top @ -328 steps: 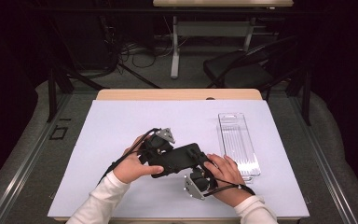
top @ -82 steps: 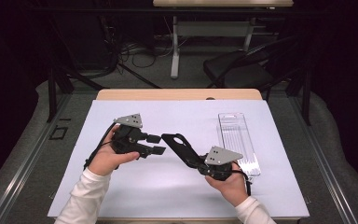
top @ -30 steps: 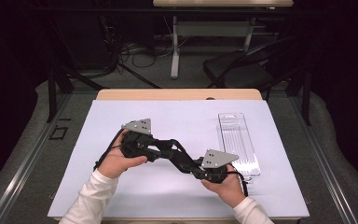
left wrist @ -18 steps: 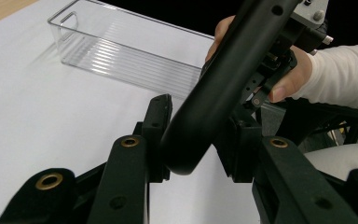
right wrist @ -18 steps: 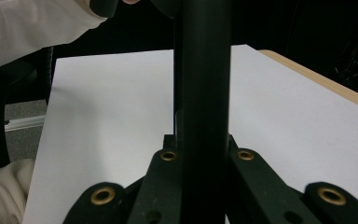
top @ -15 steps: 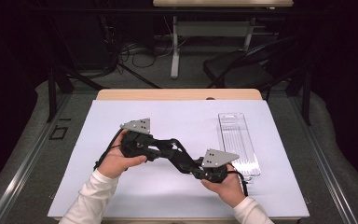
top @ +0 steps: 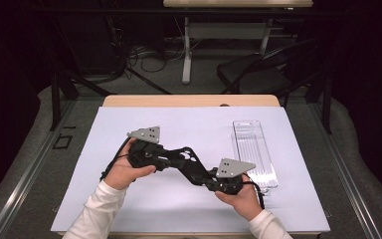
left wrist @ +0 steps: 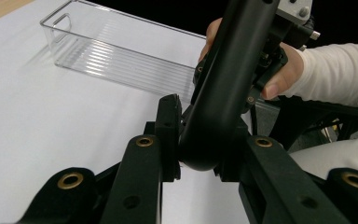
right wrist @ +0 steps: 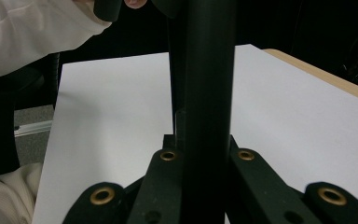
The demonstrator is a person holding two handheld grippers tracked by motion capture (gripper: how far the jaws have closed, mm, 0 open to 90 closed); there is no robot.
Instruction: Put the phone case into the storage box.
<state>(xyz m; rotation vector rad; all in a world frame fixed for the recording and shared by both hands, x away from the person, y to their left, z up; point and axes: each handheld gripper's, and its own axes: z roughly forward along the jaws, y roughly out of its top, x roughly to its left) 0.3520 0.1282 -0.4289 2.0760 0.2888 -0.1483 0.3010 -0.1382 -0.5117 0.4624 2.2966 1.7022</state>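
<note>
One black curved plastic bar (top: 189, 162) is held between two grippers above the white surface (top: 179, 209). The left gripper (left wrist: 200, 158) has its jaws, which have just been closing, pressed on the bar's rounded end; the right gripper (right wrist: 205, 144) has its jaws clamped on the other end. One clear ribbed plastic tray (left wrist: 121, 56) is seen beyond the left jaws; in the right gripper view, a white sleeve (right wrist: 32, 32) is seen beyond its jaws.
</note>
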